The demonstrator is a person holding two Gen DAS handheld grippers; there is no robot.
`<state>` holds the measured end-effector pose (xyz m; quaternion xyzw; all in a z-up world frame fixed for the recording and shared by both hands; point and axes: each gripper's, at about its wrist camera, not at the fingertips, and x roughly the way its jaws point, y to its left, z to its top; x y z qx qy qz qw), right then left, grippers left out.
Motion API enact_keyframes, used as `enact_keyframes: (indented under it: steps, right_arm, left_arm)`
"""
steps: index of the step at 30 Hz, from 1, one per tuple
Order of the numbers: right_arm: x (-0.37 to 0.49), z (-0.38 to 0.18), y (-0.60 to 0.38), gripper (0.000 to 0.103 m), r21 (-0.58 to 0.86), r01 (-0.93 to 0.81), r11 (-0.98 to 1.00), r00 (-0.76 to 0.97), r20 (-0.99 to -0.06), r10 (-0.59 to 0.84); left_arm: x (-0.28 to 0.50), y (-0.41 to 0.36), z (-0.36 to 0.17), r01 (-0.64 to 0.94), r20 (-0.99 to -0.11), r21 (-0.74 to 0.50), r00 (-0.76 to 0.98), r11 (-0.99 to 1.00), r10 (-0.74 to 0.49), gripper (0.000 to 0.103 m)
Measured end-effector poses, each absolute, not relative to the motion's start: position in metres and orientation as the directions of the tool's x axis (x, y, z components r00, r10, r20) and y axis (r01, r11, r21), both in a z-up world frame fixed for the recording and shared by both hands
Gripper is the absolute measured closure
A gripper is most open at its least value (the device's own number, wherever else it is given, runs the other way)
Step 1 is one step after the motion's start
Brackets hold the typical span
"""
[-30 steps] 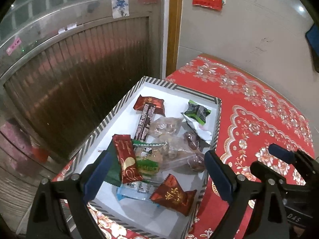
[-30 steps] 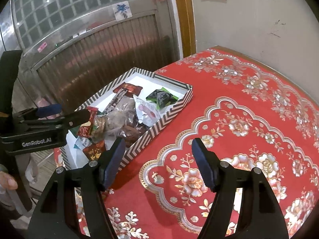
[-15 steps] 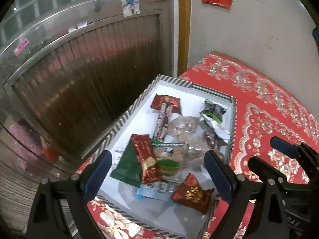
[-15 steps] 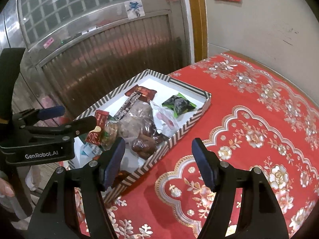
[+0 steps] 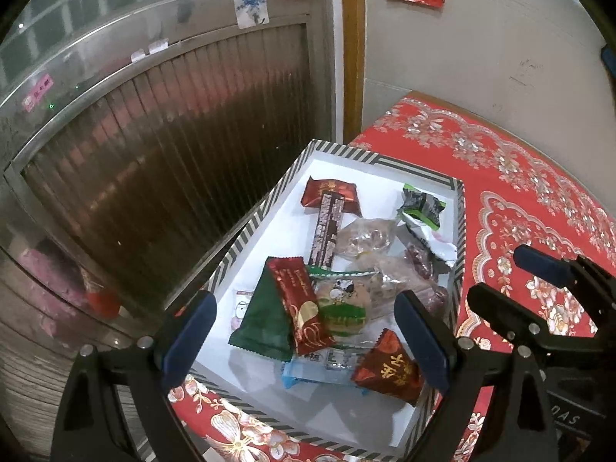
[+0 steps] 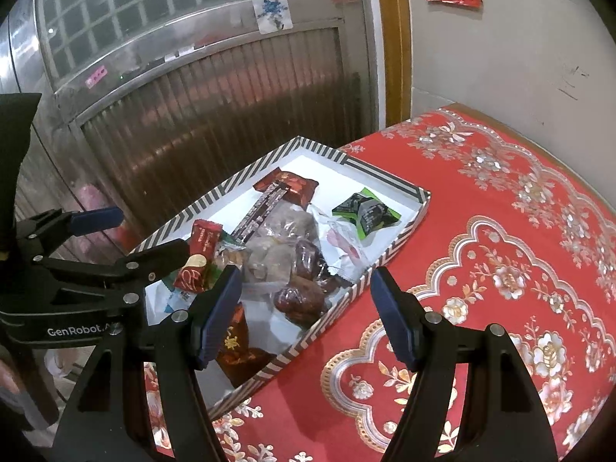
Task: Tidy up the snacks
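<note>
Striped tray [image 6: 385, 177] now nearer right gripper [image 6: 306, 313]; "GenRobot" on left gripper [image 5: 304, 340]; both jaws apart, empty.

Blue packet [image 5: 315, 373] lies mostly buried under other wrappers — its print unreadable.

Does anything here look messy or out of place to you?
Yes. The snacks sit in a jumbled heap in the striped box, wrappers overlapping: a long dark bar lies across a red packet, and a torn-looking white wrapper is crumpled by the right wall. The box itself seems to sit at the table's edge.
</note>
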<state>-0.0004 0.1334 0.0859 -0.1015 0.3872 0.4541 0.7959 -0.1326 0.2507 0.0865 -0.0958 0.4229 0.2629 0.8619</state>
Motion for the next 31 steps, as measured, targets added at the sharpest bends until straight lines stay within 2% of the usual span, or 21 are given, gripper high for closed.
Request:
enact_keyframes:
  steps: [4, 19, 31]
  right_arm:
    - [-0.001, 0.085, 0.139, 0.027, 0.191, -0.802, 0.566, 0.283, -0.713, 0.642]
    - [-0.003, 0.080, 0.154, 0.027, 0.182, -0.811, 0.557, 0.270, -0.727, 0.631]
    - [0.001, 0.075, 0.154, 0.027, 0.188, -0.809, 0.557, 0.261, -0.735, 0.626]
  left_arm:
    - [-0.135, 0.255, 0.084, -0.536, -0.783, 0.058, 0.499, 0.842, 0.371, 0.008]
    - [-0.136, 0.269, 0.074, -0.547, -0.805, 0.045, 0.476, 0.836, 0.355, 0.008]
    - [-0.133, 0.268, 0.077, -0.535, -0.788, 0.062, 0.491, 0.843, 0.370, 0.008]
